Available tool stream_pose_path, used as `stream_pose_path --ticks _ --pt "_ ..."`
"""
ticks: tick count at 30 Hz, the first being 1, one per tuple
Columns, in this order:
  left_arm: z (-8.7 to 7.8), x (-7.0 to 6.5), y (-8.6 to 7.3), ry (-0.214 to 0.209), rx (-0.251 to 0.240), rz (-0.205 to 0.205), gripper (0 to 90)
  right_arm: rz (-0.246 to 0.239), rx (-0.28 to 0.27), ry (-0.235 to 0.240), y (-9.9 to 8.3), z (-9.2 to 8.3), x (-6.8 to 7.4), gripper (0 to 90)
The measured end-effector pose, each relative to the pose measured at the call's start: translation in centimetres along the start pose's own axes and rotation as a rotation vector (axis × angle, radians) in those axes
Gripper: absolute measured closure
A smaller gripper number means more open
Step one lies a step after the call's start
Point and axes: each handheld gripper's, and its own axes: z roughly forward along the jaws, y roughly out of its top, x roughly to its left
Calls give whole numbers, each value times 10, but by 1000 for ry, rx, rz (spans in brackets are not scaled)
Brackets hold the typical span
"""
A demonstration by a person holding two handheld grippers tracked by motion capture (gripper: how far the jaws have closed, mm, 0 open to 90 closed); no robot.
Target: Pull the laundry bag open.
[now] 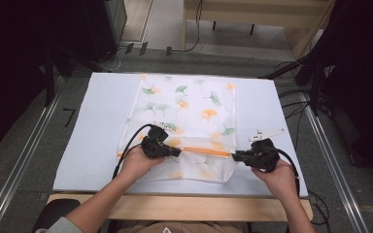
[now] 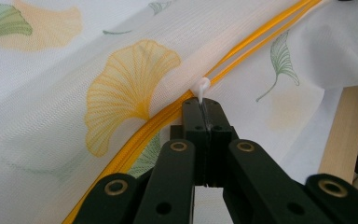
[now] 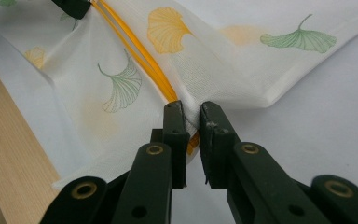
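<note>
Right, my left gripper (image 2: 204, 108) is clamped on the white zipper pull (image 2: 201, 88) of the mesh laundry bag (image 1: 189, 104) lying on the white table (image 1: 102, 126), while my right gripper (image 3: 191, 116) pinches the zipper's end corner, keeping the orange track (image 2: 242, 51) taut so it slides.

Pretty even overhead light, table (image 1: 102, 126) bright, room edges dark. Close-ups look soft, probably a bit out of focus; barely any shadows or glare.

The mesh bag (image 1: 184, 109) is showing white with green and orange ginkgo leaves; its zipper (image 1: 206, 152) is running orange, its pull (image 2: 201, 88) white; the table cover (image 1: 102, 126) is lying white; both grippers' jaws are showing black.
</note>
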Motion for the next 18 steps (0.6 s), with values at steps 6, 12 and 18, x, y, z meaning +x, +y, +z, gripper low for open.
stream_pose_path --ticks 6,12,18 --pt "0 1 0 -1 2 -2 900 3 2 2 0 0 0 837" --pt "1 0 0 -1 2 -3 900 2 1 4 -1 0 -1 837" --pt "0 0 0 -5 1 -5 900 5 -2 5 -1 0 -1 836"
